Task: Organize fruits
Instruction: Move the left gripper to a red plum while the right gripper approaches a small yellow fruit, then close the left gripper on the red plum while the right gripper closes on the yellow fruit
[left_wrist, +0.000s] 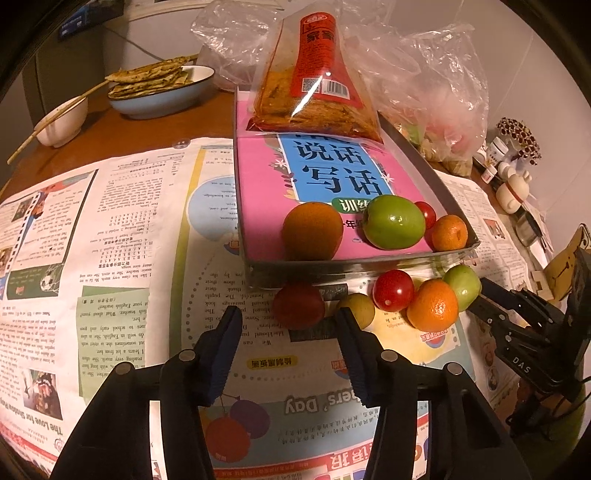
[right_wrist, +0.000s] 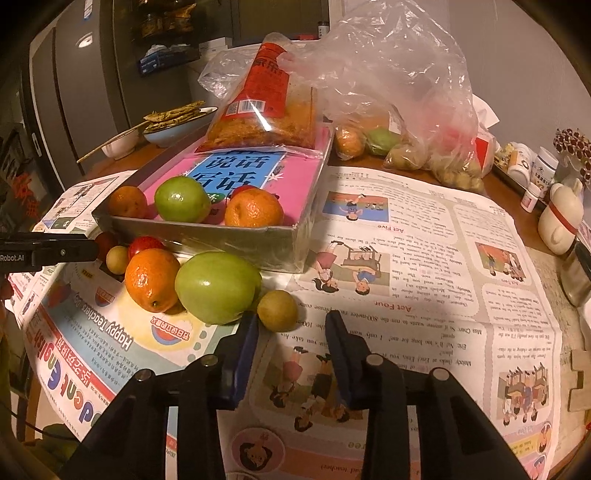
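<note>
Fruits, loose lot: we count a red tomato (left_wrist: 298, 305), a small yellow fruit (left_wrist: 357, 309), a cherry tomato (left_wrist: 393, 290), an orange (left_wrist: 433, 305) and a green fruit (left_wrist: 462, 286) on the newspaper (left_wrist: 110, 258), just near of the grey tray (left_wrist: 424, 254). In the tray we see two oranges, a green fruit and cherry tomatoes on a pink book (left_wrist: 258, 184). Our left gripper (left_wrist: 288, 321) has its jaws parted, gripping nothing; our right gripper (right_wrist: 291, 325) likewise, beside another yellow fruit (right_wrist: 277, 309). Far: snack packet (left_wrist: 314, 81), plastic bags.

Dim warm light, glare on the snack bag (left_wrist: 314, 74), dark fisheye-bent corners.
</note>
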